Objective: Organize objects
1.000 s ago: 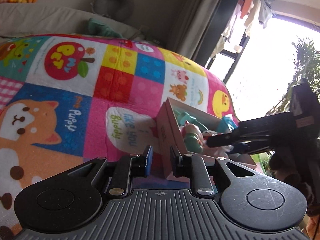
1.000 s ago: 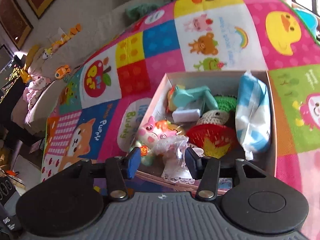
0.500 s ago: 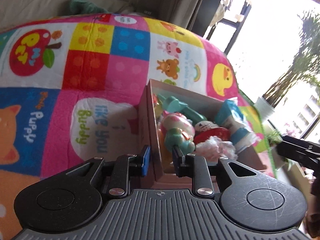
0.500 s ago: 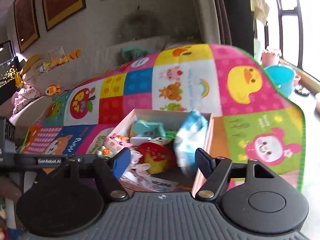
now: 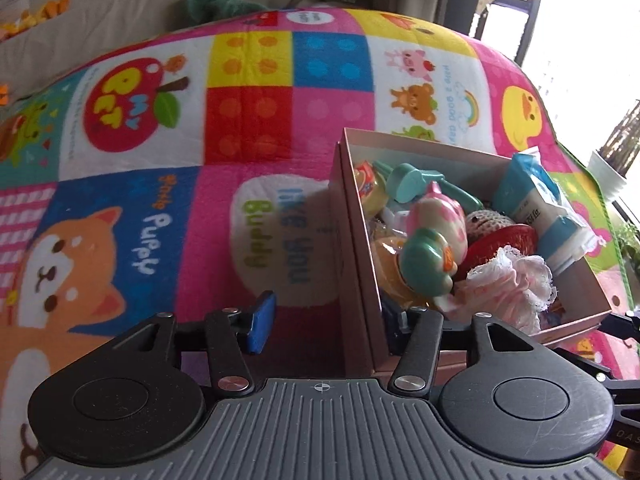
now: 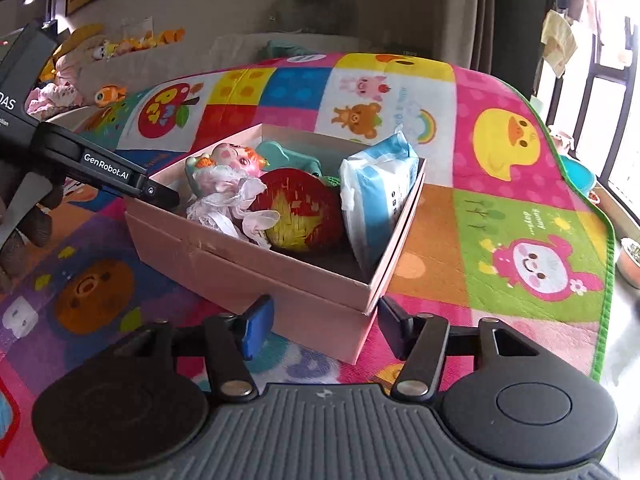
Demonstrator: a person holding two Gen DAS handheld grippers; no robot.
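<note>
Bright patchwork play mat [image 6: 520, 216] carries a pink box [image 6: 248, 264] of toys at its near middle. Left tool [image 5: 332, 320] straddles the box's left wall, jaws opening. Right tool [image 6: 324, 328] frames its near corner, jaws closing, gripping nothing.

A box [image 6: 256, 264] sits on a play mat [image 6: 520, 216], with a sofa [image 6: 224, 46] behind the mat. In the box a wipes pack [image 6: 380, 192] leans against the right wall, a ball [image 6: 304, 210] lies left of it, and a doll [image 6: 230, 178] lies left of the ball. The right claw [image 6: 320, 332] straddles the box's near corner as its jaws close, and the left claw [image 5: 332, 324] straddles the left wall as its jaws open.
</note>
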